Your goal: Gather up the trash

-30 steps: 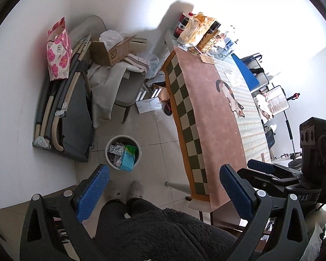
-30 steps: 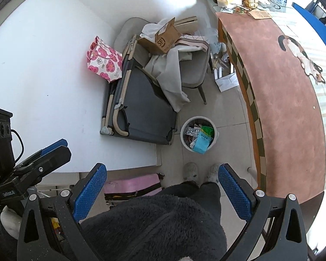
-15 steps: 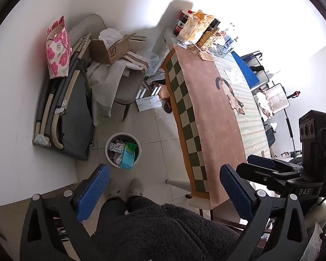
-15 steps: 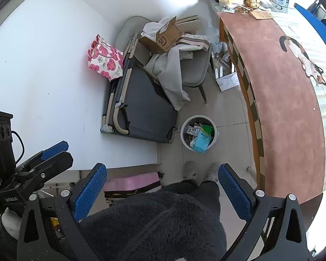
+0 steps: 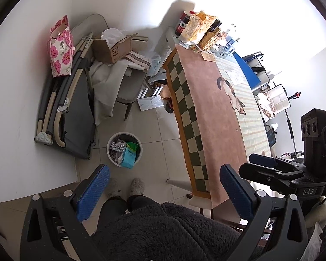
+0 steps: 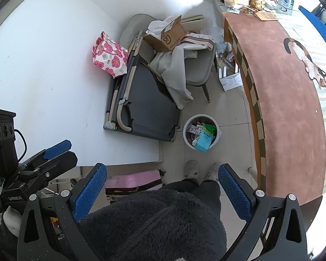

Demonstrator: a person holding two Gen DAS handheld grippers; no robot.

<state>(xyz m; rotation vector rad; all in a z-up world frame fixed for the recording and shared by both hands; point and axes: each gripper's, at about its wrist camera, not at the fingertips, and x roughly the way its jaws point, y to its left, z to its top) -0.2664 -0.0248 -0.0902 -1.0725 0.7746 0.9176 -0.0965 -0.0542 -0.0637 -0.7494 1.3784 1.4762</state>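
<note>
Since a second ago, little has shifted; both views have drifted only slightly.

Left wrist view: left gripper [image 5: 163,187] spread wide, empty. Bin [image 5: 124,150] on the floor, ahead and slightly left, trash packets inside.

Right wrist view: right gripper [image 6: 162,187] likewise wide, empty. Bin [image 6: 201,133] ahead, slightly right. Judgement: neither hand clearly nearer.
</note>
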